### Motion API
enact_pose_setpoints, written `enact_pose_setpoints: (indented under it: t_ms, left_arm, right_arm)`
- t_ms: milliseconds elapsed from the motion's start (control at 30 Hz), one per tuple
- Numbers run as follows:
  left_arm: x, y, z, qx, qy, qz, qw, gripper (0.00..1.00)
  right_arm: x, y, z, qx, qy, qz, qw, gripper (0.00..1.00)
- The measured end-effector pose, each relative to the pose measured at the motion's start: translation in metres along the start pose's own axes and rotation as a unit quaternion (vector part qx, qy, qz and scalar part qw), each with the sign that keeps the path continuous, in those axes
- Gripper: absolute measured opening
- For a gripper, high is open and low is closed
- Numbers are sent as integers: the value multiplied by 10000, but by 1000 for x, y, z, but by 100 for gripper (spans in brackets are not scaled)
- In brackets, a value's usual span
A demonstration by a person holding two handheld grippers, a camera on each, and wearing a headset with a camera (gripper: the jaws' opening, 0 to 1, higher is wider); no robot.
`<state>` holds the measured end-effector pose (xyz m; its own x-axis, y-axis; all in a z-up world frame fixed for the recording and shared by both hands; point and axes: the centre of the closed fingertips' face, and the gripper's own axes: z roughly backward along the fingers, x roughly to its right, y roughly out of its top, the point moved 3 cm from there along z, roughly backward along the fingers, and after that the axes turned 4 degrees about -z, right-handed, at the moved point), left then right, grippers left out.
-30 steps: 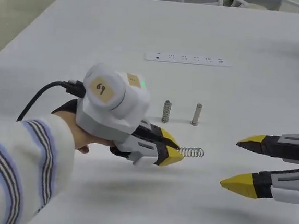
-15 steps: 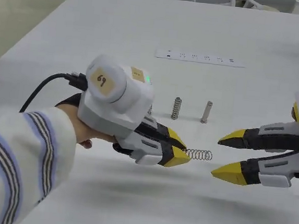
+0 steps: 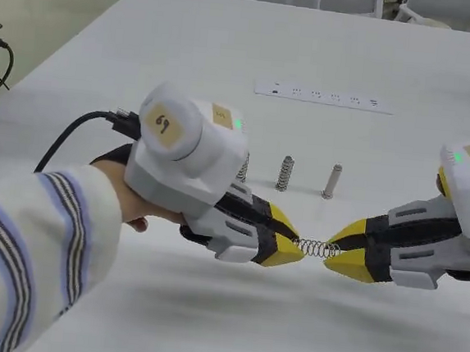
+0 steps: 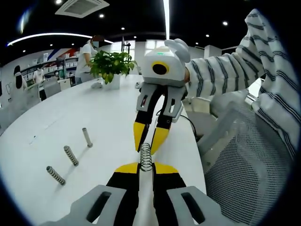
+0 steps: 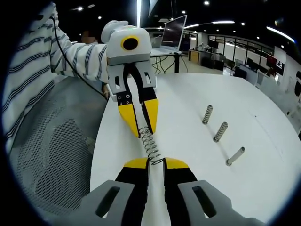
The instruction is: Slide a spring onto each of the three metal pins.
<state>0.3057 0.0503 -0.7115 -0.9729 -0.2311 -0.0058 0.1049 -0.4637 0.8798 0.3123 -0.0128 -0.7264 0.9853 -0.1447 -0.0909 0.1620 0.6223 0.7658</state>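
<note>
A loose spring (image 3: 316, 248) hangs level just above the white table (image 3: 229, 52), held at both ends. My left gripper (image 3: 294, 249) is shut on its left end, and my right gripper (image 3: 332, 252) is shut on its right end, tip to tip. In the left gripper view the spring (image 4: 146, 157) rises from my left gripper (image 4: 146, 167). In the right gripper view the spring (image 5: 150, 145) leaves my right gripper (image 5: 156, 163). Behind stand three pins: a sprung one (image 3: 242, 168) half hidden by the left gripper, a second sprung one (image 3: 285, 173), and a bare pin (image 3: 332, 181).
A white power strip (image 3: 323, 95) lies farther back on the table. A black cable (image 3: 73, 139) trails left from the left gripper. A potted plant (image 4: 111, 66) stands at the table's far end, and a mesh chair (image 4: 244, 160) is beside the table.
My right gripper has come in from the right and closed its jaws on the spring's free end. The left gripper kept its hold on the spring.
</note>
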Motion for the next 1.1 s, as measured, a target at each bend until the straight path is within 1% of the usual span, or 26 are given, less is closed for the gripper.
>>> enact_pose_setpoints:
  t_ms: [133,300,367,467,567,700,733,767,833,1000,1033,1100]
  left_arm:
    - [2,-2,-1,-21,0,-11,10000,2]
    - [3,-3,-3,-65,-13,-46,10000,2]
    - [3,-4,-3,-92,-31,-71,9999,2]
    - [4,-8,-3,-172,-43,-100,9998,2]
    - [4,-8,-4,-163,-56,-99,9998,2]
    - [5,-11,-8,-243,-70,-157,9996,2]
    - [5,-11,-8,-235,-72,-145,9996,2]
    - [4,-10,-9,-187,-39,-106,9998,2]
    - [4,-10,-9,-169,-28,-100,9998,2]
    - [2,-13,-17,-225,26,-112,9997,2]
    - [1,-13,-18,-231,42,-116,9997,2]
    - [1,-14,-20,-239,69,-129,9996,2]
  right_arm:
    - [-2,-1,0,-92,110,62,9999,8]
    - [-3,-2,-1,-218,144,187,9995,8]
    - [-4,-2,0,-223,180,183,9994,8]
    - [-4,1,4,-120,267,123,9995,8]
    - [-5,2,6,-153,344,123,9992,8]
    - [-7,6,9,-162,416,79,9990,8]
    - [-7,7,9,-178,401,84,9990,8]
    - [-6,6,10,-264,330,122,9990,8]
    - [-7,8,11,-303,295,167,9990,8]
    - [-5,12,13,-376,260,156,9988,8]
    - [-4,12,13,-392,232,101,9989,8]
    - [-5,13,14,-382,222,108,9990,7]
